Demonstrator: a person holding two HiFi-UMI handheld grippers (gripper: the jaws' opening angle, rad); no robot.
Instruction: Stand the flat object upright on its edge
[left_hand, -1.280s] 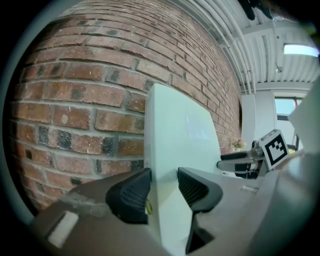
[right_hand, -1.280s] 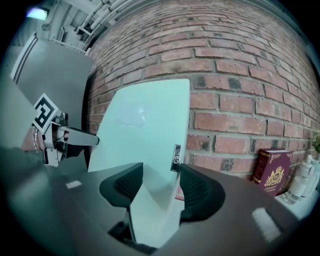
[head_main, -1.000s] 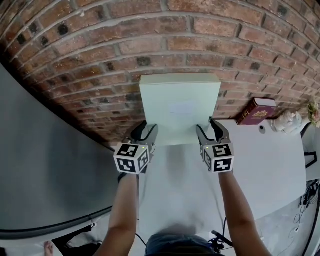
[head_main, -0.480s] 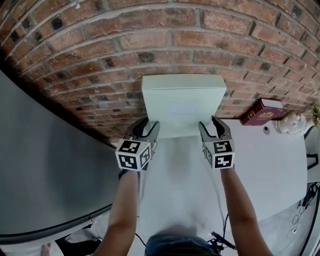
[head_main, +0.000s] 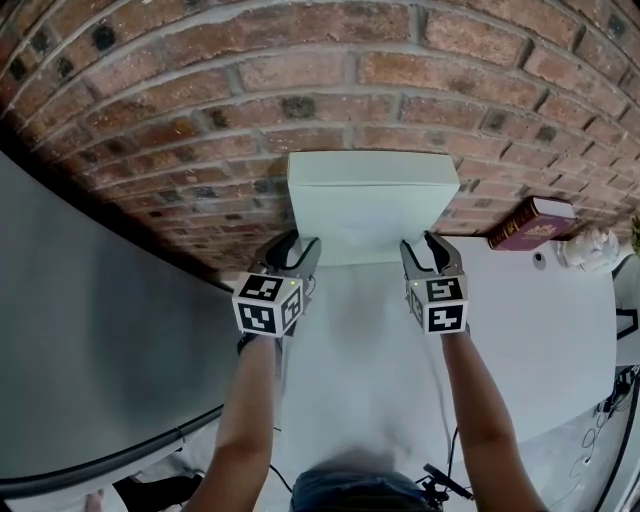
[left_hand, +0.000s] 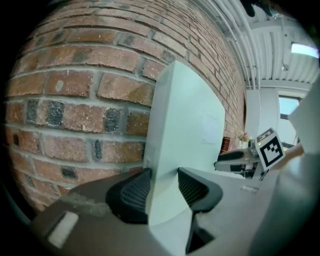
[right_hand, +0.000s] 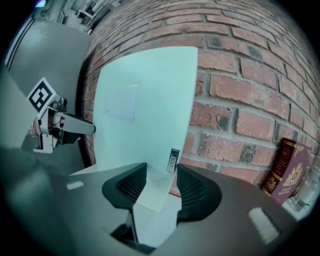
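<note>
A flat white box (head_main: 370, 205) stands upright on its long edge on the white table (head_main: 350, 340), its back close to the brick wall (head_main: 300, 60). My left gripper (head_main: 297, 243) is shut on the box's lower left corner. In the left gripper view the box (left_hand: 185, 140) fills the gap between the pads of the left gripper (left_hand: 162, 185). My right gripper (head_main: 430, 243) holds the lower right corner. Its jaws have just been closing, and the box (right_hand: 145, 115) sits between the pads of the right gripper (right_hand: 161, 182).
A dark red book (head_main: 530, 222) leans on the wall at the right, also visible in the right gripper view as the book (right_hand: 287, 170). A small white figurine (head_main: 590, 245) stands beyond it. A grey panel (head_main: 90, 330) borders the table on the left.
Both grippers have sunk a little with the box, bringing its lower edge down to the table by the wall. The box now looks more upright.
</note>
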